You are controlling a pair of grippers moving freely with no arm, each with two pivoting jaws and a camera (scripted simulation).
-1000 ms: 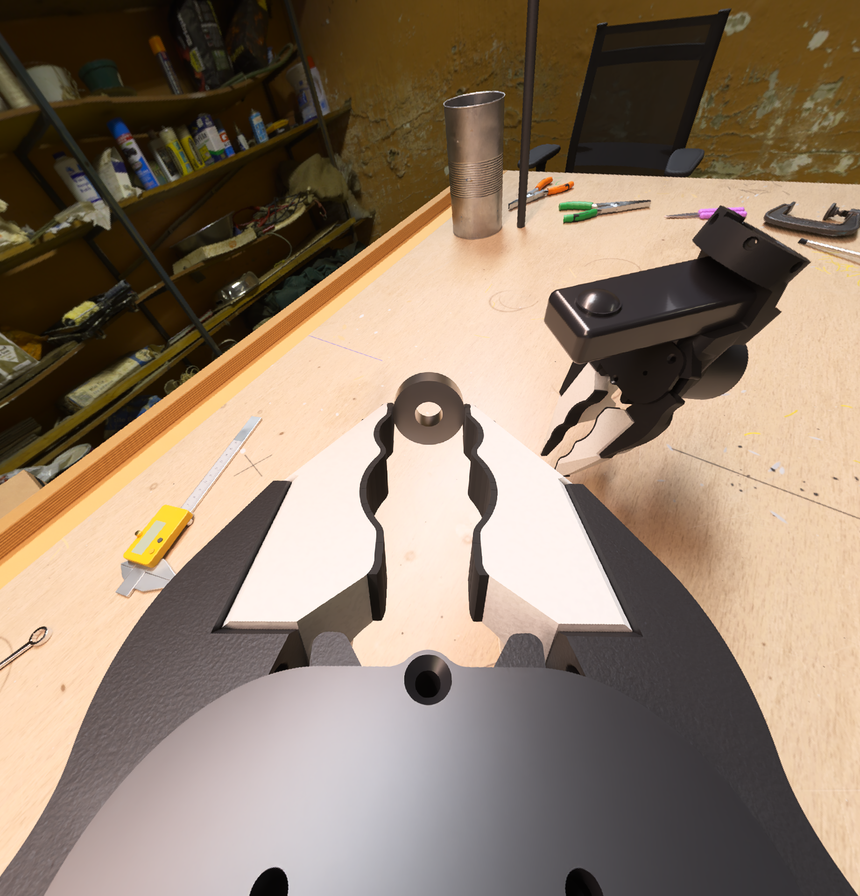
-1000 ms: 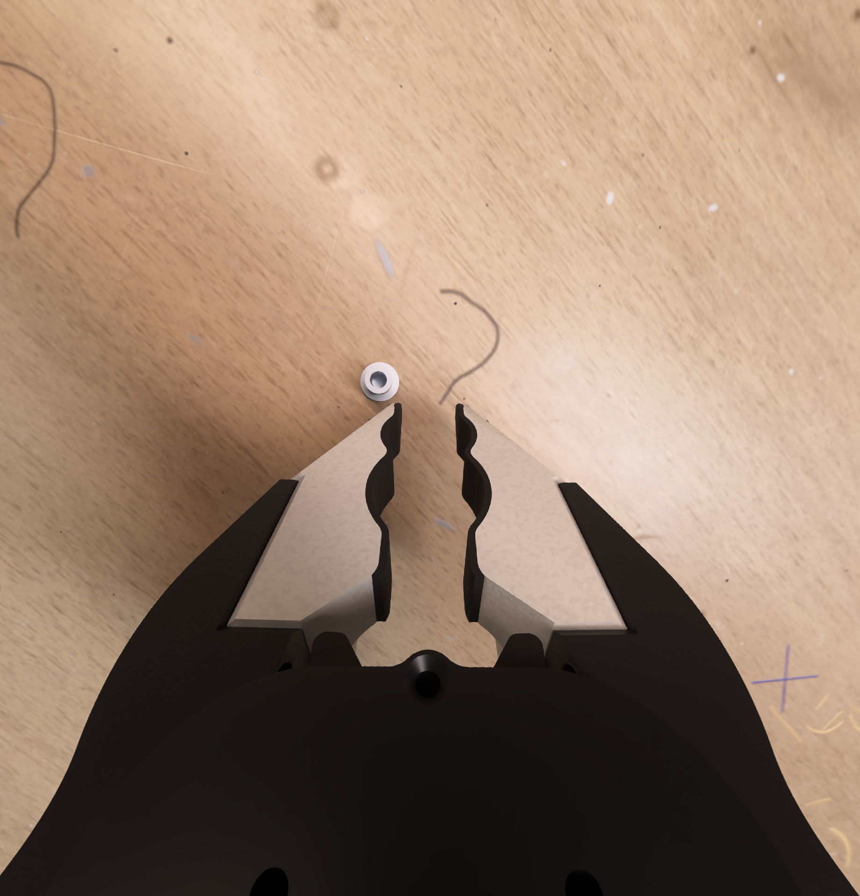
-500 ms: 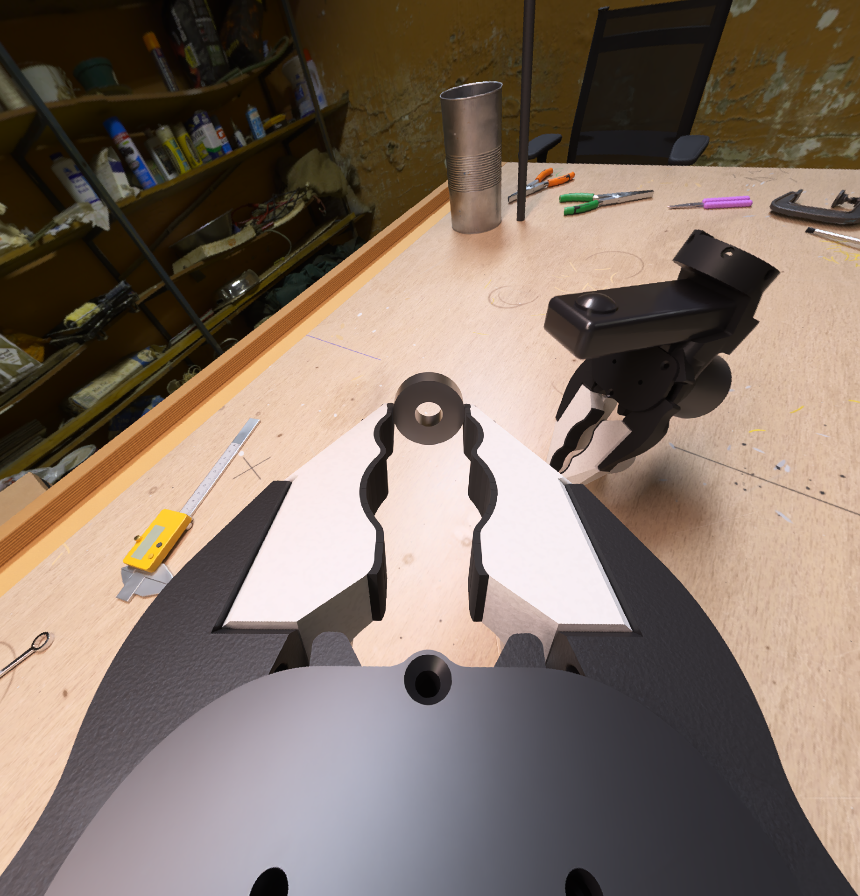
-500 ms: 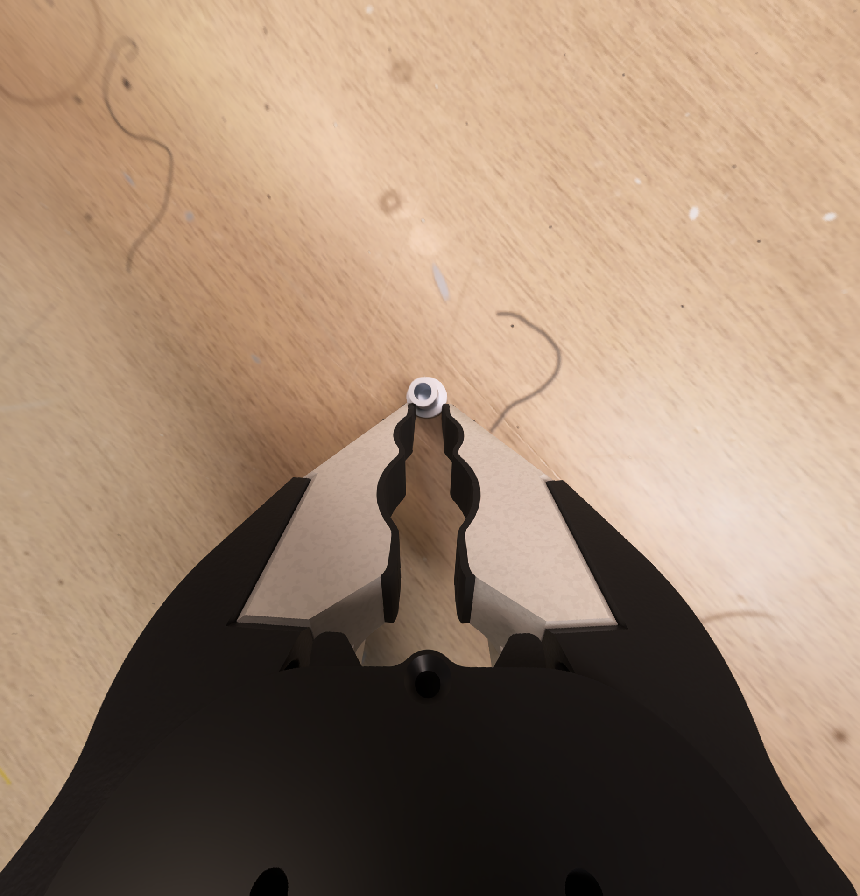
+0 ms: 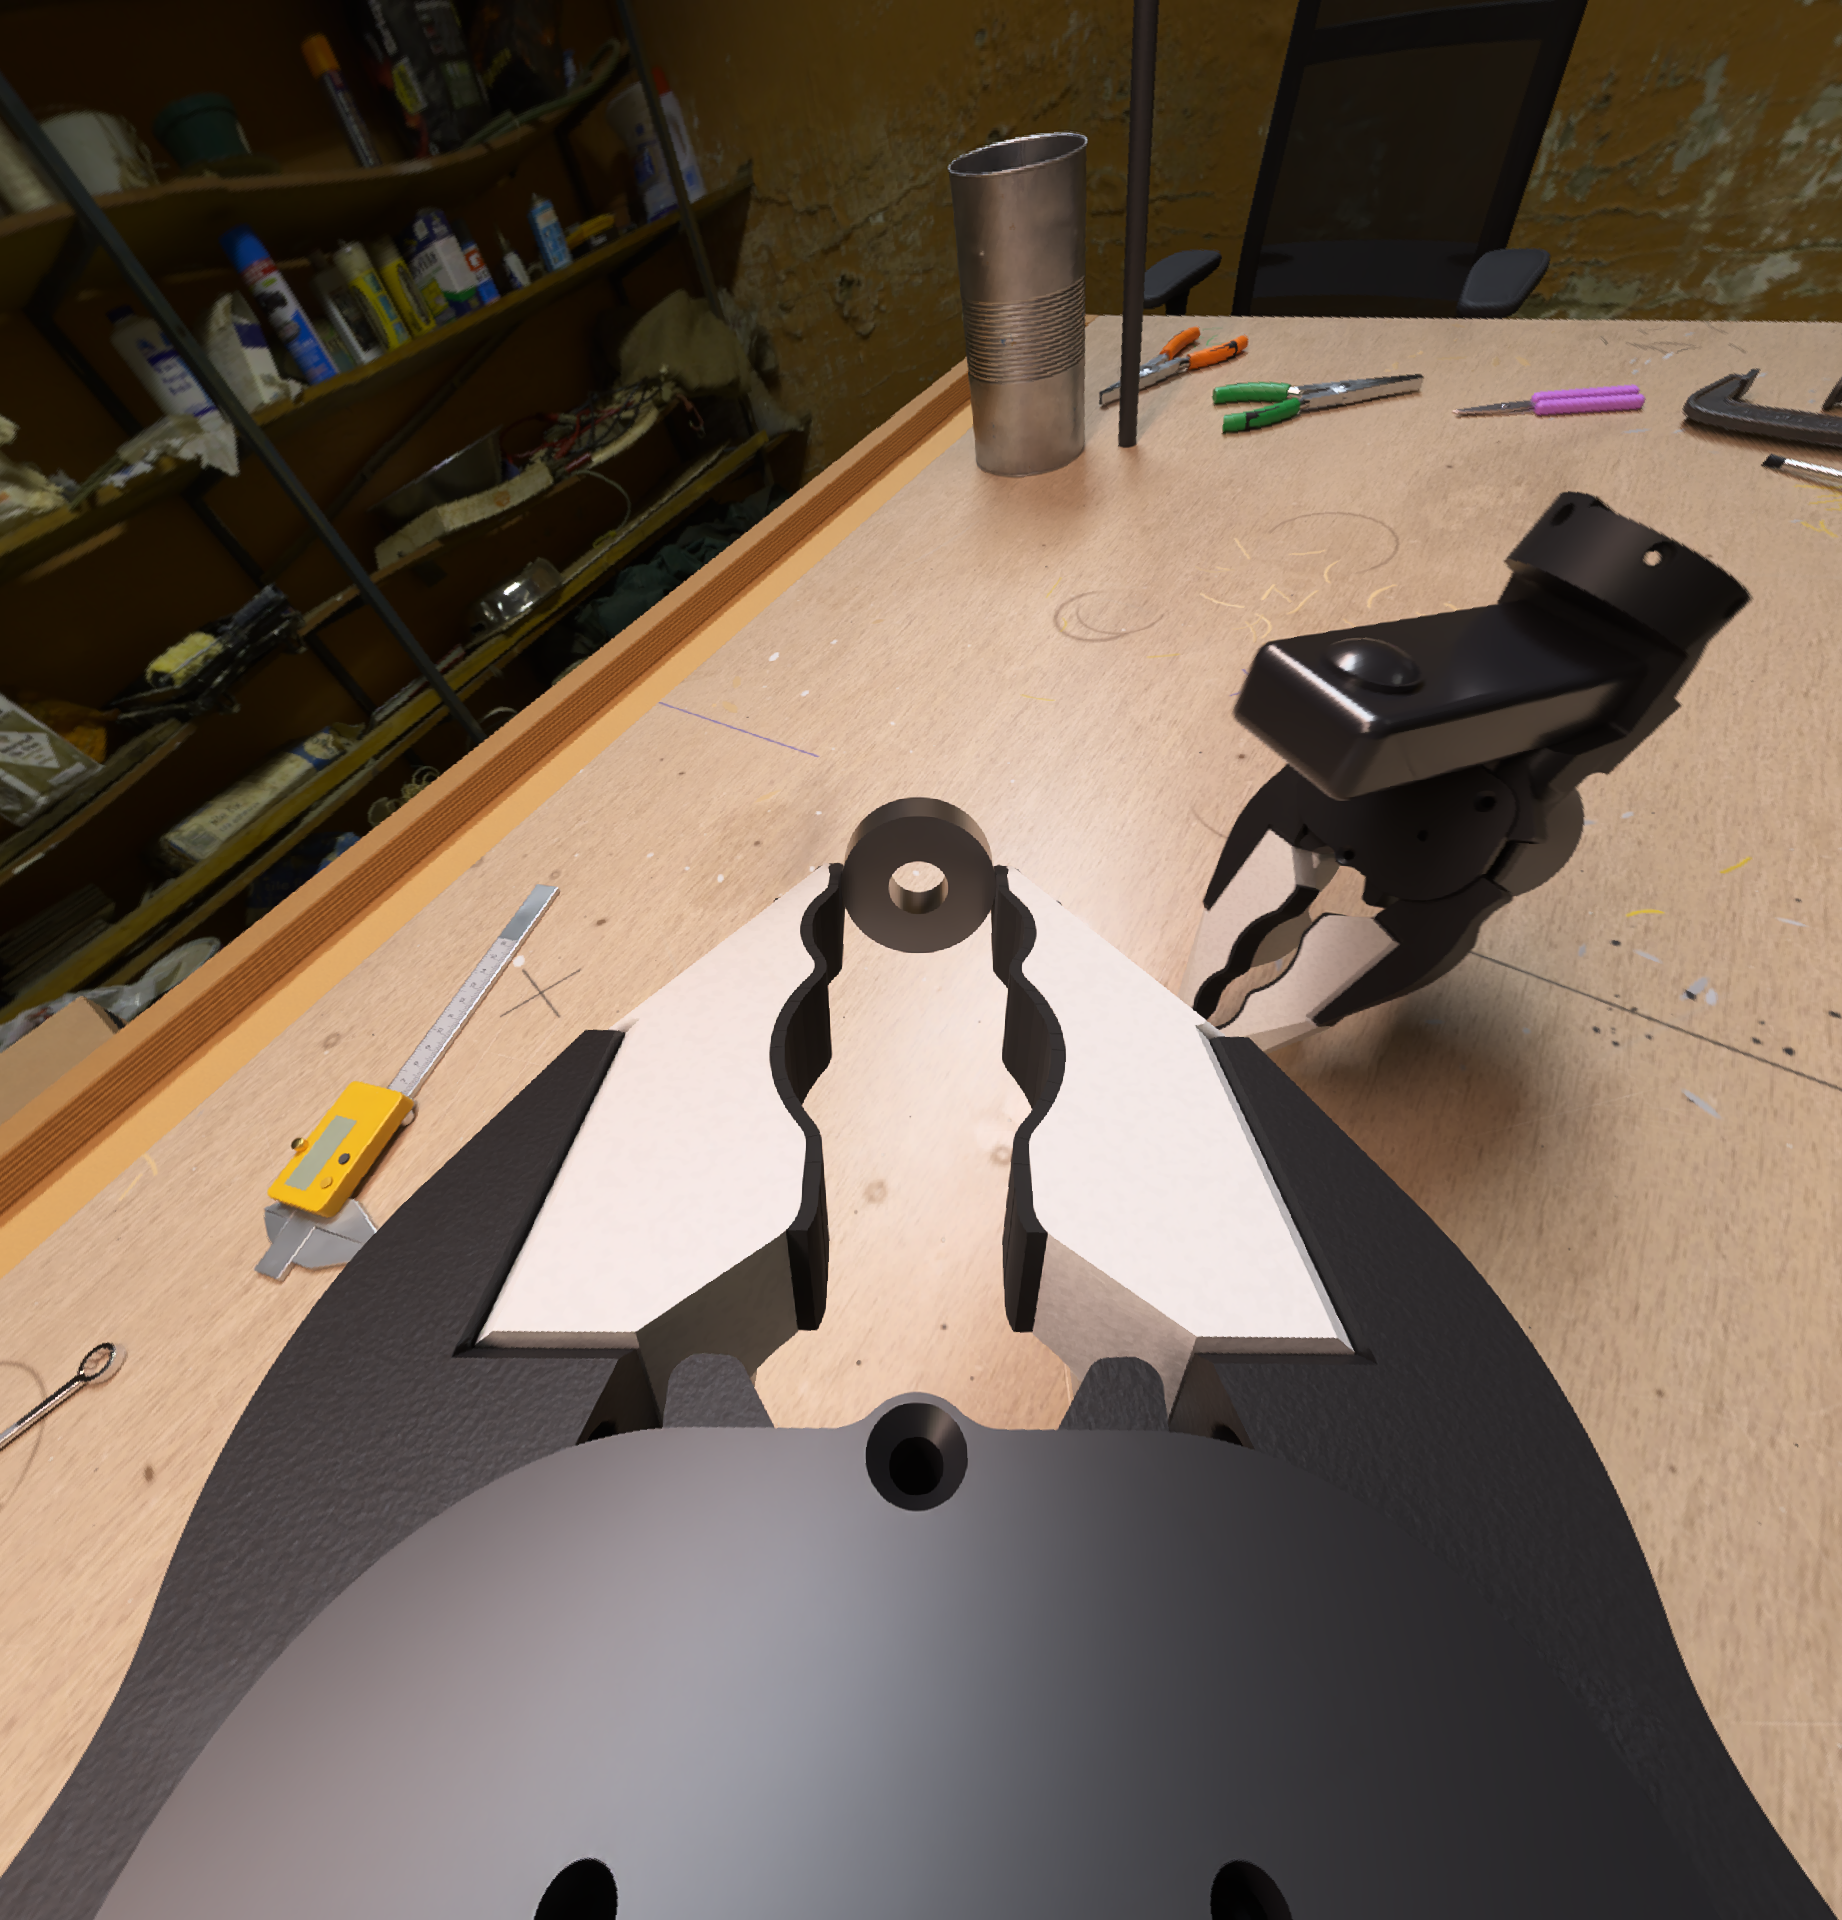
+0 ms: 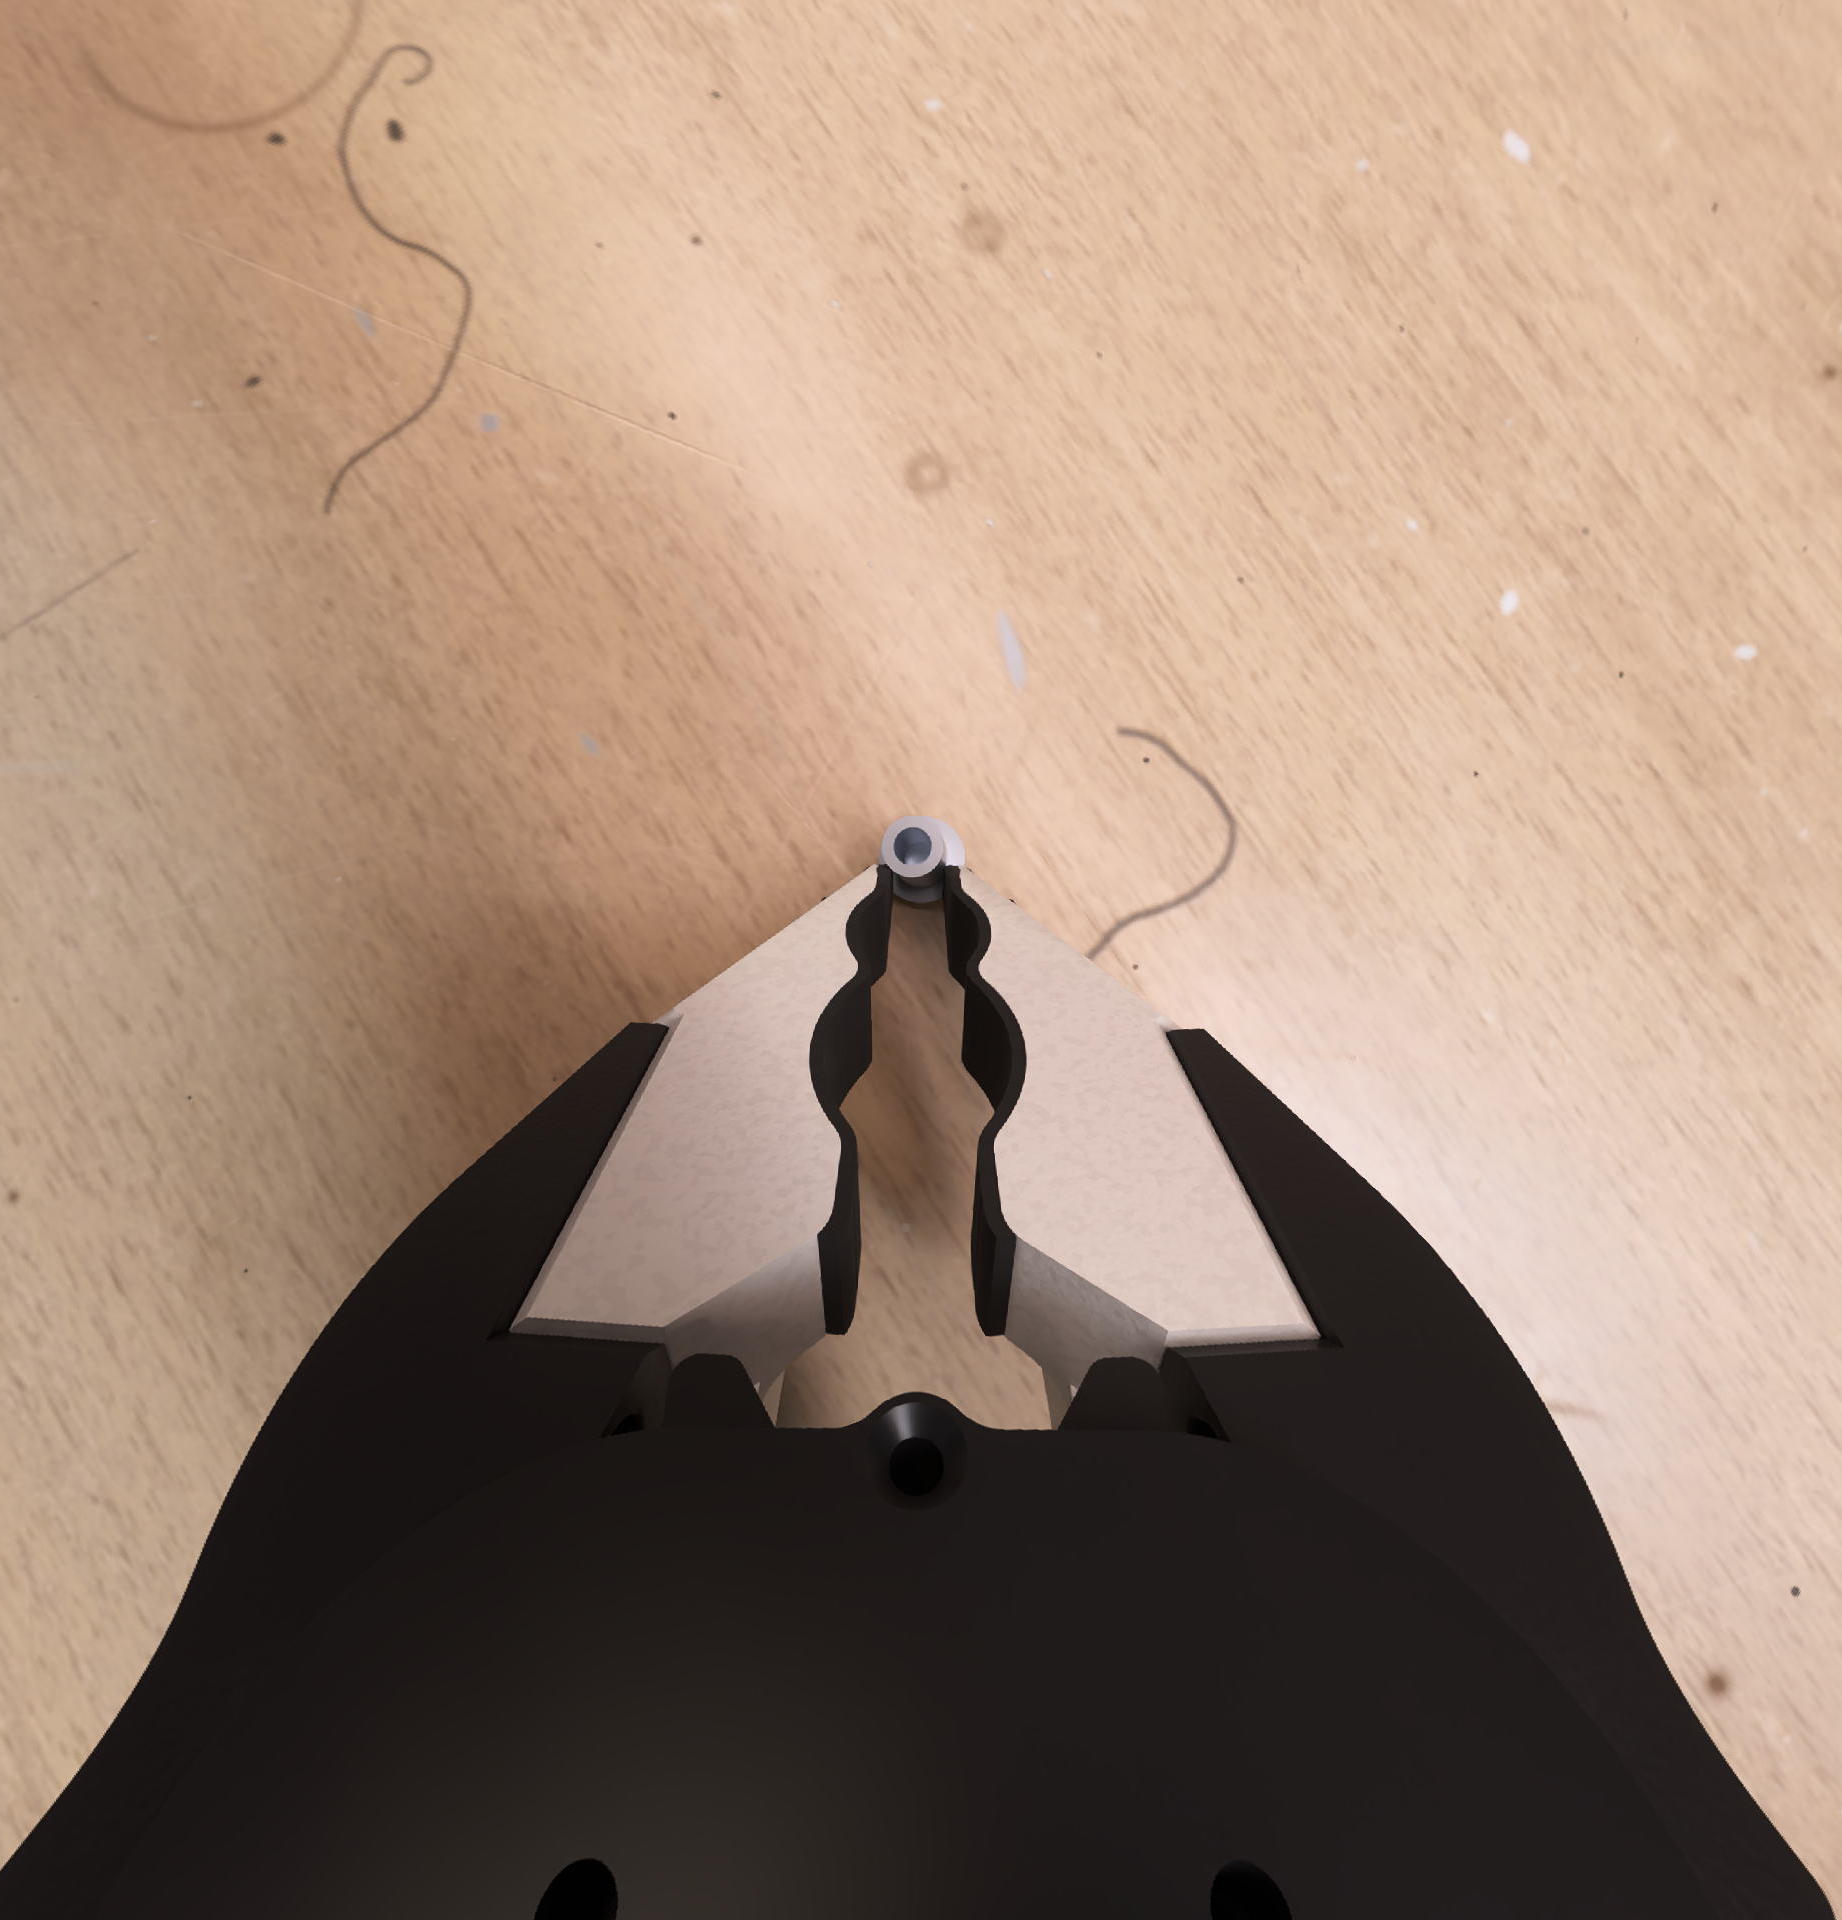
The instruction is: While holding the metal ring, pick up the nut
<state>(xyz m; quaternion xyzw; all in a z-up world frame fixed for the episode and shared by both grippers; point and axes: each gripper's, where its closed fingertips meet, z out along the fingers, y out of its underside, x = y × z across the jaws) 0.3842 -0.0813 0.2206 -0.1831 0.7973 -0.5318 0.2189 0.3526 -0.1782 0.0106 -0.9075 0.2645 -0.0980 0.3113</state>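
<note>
Dark steel first: your left gripper pinches the metal ring at its fingertips, above the plywood table, whose raised edge runs off at 10 o'clock. At 2 o'clock, your right gripper is nearly closed, tips clamping the small pale nut; bare wood all round it.

I see the dark metal ring upright, bore facing me, pinched at 12 o'clock between left fingers; small pale nut pinched between right fingers.
</note>
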